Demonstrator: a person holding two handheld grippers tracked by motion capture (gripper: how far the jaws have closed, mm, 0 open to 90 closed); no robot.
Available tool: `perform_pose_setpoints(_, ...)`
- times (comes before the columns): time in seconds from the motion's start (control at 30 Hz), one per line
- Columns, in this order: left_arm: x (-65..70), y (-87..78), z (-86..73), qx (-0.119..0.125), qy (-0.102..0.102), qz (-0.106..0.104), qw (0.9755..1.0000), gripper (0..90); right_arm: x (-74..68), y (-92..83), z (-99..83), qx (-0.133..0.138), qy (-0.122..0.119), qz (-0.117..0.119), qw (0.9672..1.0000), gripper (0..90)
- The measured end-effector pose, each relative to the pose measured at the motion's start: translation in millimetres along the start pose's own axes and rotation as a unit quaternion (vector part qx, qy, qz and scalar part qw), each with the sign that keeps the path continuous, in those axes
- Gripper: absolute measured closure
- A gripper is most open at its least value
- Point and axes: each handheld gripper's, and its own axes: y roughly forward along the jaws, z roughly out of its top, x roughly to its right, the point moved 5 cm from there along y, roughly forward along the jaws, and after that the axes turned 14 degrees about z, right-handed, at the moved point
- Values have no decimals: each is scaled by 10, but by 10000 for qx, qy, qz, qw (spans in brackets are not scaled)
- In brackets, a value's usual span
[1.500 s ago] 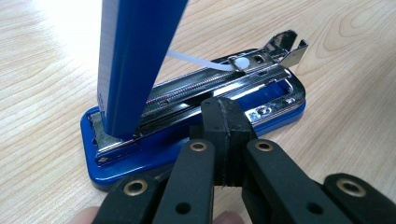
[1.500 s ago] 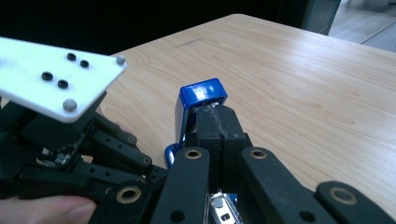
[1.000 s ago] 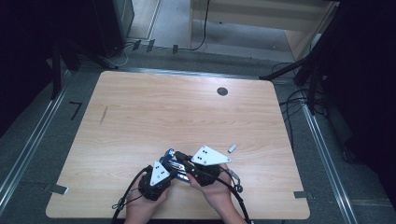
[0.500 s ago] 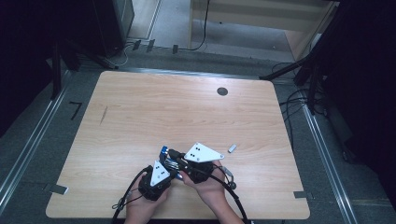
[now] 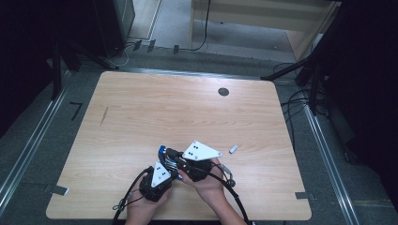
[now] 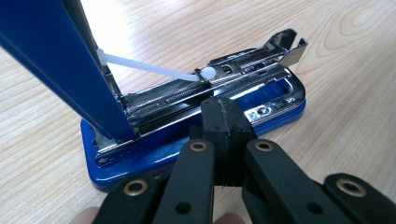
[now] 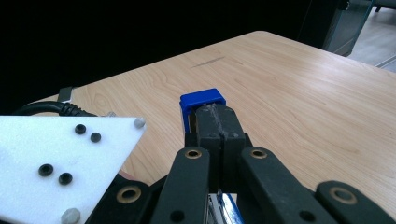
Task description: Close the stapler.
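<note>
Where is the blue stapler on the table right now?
In the high view the stapler lies near the table's front edge, left of centre, at the tips of both tools. The left gripper view shows it opened, its blue top raised.

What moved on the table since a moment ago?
Only a little: the right gripper, shut on the raised lid of the blue stapler, crept slightly leftward toward the left gripper. Nothing was picked up or let go. The left gripper kept its place with its fingers shut at the stapler's base, and the small metal piece lay unmoved on the table.
</note>
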Motion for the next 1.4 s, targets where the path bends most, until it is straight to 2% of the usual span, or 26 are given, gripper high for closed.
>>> perform_pose_setpoints(0.43, -3, 1, 0, 3, 6, 2, 10000, 900, 5, 93, 40, -53, -57, 23, 10000, 900)
perform_pose_setpoints(0.6, -1, 1, 0, 6, 10, 9, 10000, 900, 38, 110, 47, -12, 7, 41, 10000, 900)
perform_pose_setpoints(1.4, 1, 0, -1, 3, 30, 24, 10000, 900, 96, 255, 56, 37, 0, 335, 9994, 900)
